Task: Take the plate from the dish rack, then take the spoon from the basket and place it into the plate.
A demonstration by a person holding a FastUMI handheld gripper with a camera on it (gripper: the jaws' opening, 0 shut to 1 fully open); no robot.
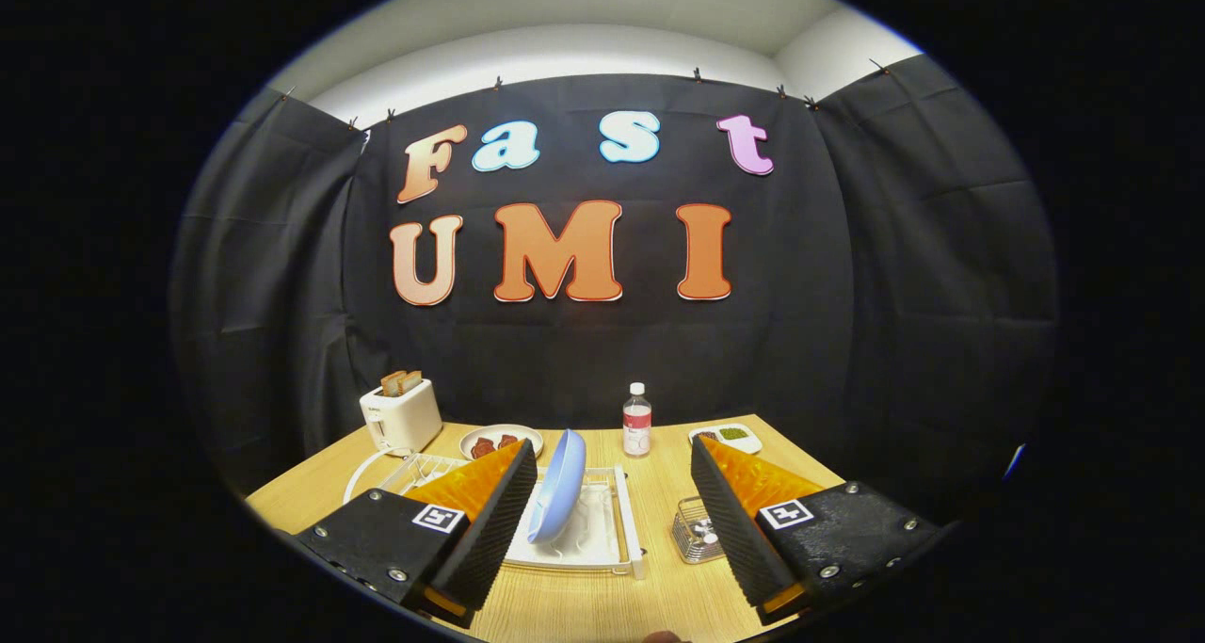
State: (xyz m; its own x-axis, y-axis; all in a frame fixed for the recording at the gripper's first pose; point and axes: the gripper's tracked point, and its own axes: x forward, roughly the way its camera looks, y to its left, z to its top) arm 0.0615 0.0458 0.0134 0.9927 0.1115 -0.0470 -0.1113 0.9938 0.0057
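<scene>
A light blue plate (559, 485) stands on edge in the white dish rack (621, 530) on the wooden table, just ahead of my left finger. A small wire basket (695, 530) sits to the right of the rack, beside my right finger; something small lies in it, too small to tell whether it is the spoon. My gripper (614, 530) hangs above the table's near side, open wide, with nothing between its fingers. The left finger hides part of the rack.
A white toaster (400, 415) with bread slices stands at the back left, its cord running forward. A white dish with reddish food (499, 442), a water bottle (637, 421) and a small dish of green food (725, 435) line the back. Black cloth walls the booth.
</scene>
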